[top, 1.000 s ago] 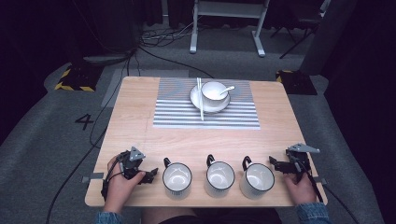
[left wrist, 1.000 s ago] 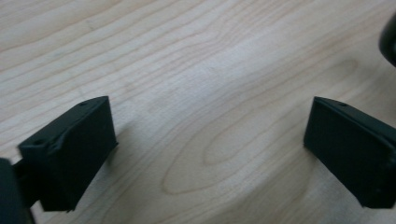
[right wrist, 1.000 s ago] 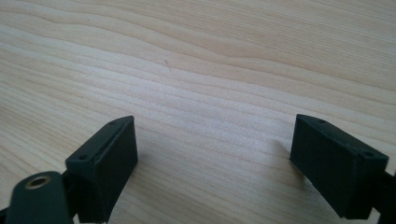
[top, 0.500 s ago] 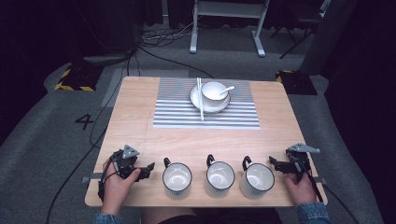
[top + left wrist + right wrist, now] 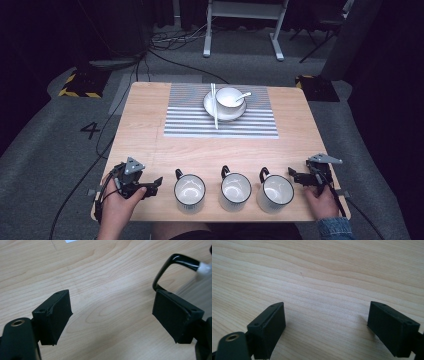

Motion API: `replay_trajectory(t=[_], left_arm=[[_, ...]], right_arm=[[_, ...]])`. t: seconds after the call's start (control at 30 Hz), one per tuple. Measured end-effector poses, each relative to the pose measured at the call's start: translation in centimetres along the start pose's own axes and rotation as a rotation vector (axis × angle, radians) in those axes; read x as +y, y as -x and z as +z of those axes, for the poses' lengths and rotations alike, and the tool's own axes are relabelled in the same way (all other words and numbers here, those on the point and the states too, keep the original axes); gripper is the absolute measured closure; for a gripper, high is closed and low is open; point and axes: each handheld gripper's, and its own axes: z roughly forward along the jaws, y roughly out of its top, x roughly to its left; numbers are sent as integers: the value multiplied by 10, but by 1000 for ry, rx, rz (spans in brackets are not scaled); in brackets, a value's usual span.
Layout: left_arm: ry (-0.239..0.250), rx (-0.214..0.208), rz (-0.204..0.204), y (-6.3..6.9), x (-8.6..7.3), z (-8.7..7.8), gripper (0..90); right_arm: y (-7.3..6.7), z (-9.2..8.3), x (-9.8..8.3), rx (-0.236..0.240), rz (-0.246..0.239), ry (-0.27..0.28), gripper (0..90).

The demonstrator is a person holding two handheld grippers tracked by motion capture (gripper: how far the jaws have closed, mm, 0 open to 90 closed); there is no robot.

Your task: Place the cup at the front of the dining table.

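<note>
A pale wooden worktop (image 5: 295,130) was set on a grey carpeted floor (image 5: 45,150). The figure "4" (image 5: 91,130) was marked in black on the floor to the left. Yellow-and-black hazard tape (image 5: 77,92) was laid at the far left, beside black cables (image 5: 170,42) trailed across the carpet. A white metal frame (image 5: 242,25) was placed behind, and the surroundings were left dark.

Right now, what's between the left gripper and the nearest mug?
Just bare table between the left gripper and that mug, seen in the high view.
</note>
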Motion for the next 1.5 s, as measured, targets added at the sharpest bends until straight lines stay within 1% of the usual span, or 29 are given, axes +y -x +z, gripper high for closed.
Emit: replay_trajectory(t=[0.13,0.2,0.23,0.3,0.37,0.4,0.43,0.47,0.5,0.6,0.67,0.8,0.83,0.9,0.97,1.03,1.1,1.2,1.27,1.37,1.5], left_arm=[[33,3,11,7,1,-13,160],[42,-1,15,10,1,-19,160],[49,0,12,13,0,-23,159],[60,14,14,17,-2,-28,159],[59,30,37,24,-5,-34,159],[61,24,40,27,-7,-37,159],[59,18,58,29,-8,-40,159],[67,17,54,33,-10,-42,159],[66,17,63,34,-11,-44,159],[79,7,62,39,-16,-49,158],[93,-13,52,42,-21,-52,158],[109,-38,39,46,-28,-54,160],[116,-36,37,47,-29,-54,162],[134,-40,50,48,-30,-53,162],[154,-72,64,51,-31,-52,161],[161,-104,82,55,-30,-51,159],[154,-127,96,60,-28,-49,159],[153,-142,114,66,-27,-46,159],[147,-162,122,70,-26,-44,159],[133,-174,132,73,-25,-41,159],[130,-184,133,77,-25,-36,159]], right_arm=[[0,0,0,-1,-1,0,150],[0,0,0,0,-1,0,150],[0,0,0,0,-1,0,150],[0,0,0,0,-1,0,150],[0,0,0,0,0,0,150],[0,0,0,0,-1,0,150],[0,0,0,-1,-1,0,150],[0,0,0,0,0,0,150],[0,0,0,0,0,0,150],[0,0,0,0,0,0,150],[0,0,0,0,0,0,150],[0,0,0,1,1,-1,150],[0,0,0,0,1,0,150],[0,0,0,0,0,0,150],[0,0,0,0,0,0,150],[0,0,0,0,0,0,150],[0,0,0,0,1,0,150],[0,0,0,0,1,-1,150],[0,0,0,0,1,0,150],[0,0,0,0,-1,0,150],[0,0,0,0,-1,0,150]])
